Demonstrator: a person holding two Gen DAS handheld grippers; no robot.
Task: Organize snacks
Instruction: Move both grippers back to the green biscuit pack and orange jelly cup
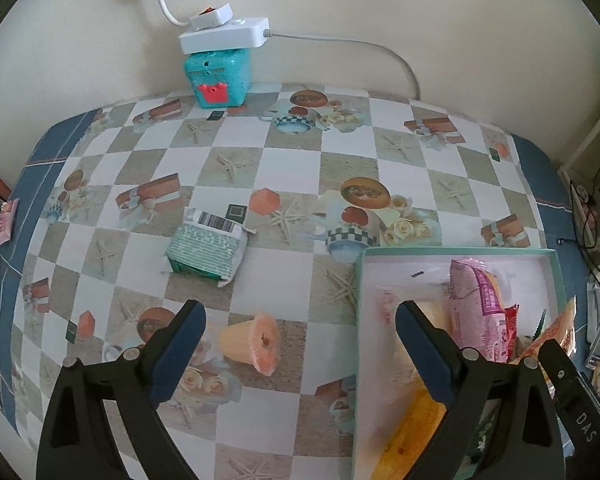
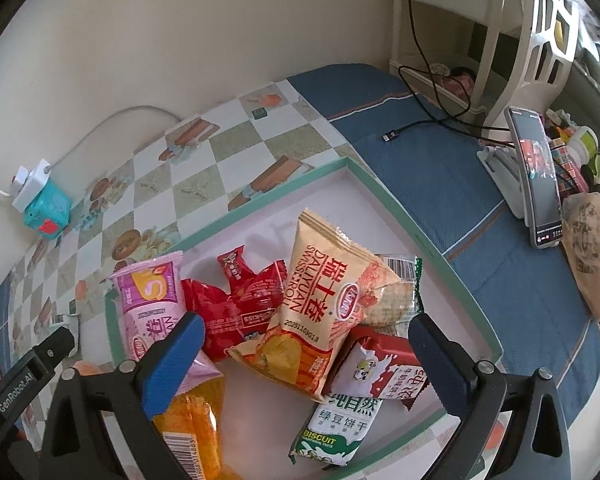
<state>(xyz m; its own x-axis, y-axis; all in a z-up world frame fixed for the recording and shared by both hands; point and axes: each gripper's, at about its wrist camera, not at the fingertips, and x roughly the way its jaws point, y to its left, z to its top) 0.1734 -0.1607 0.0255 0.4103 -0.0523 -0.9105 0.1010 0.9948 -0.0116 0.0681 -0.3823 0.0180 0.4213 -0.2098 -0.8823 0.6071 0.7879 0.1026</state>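
A shallow white box with a green rim sits on the table at the right; it also shows in the right wrist view. Inside lie a pink packet, red packets, a tan Swiss roll packet, an orange packet, a green biscuit packet and a red-white milk candy packet. On the table lie a green striped packet and an orange-pink snack. My left gripper is open above the orange-pink snack. My right gripper is open above the box.
A teal cube with a white power strip stands at the back wall. A phone on a stand, cables and a bagged bun lie on the blue cloth at the right. A pink packet lies at the left edge.
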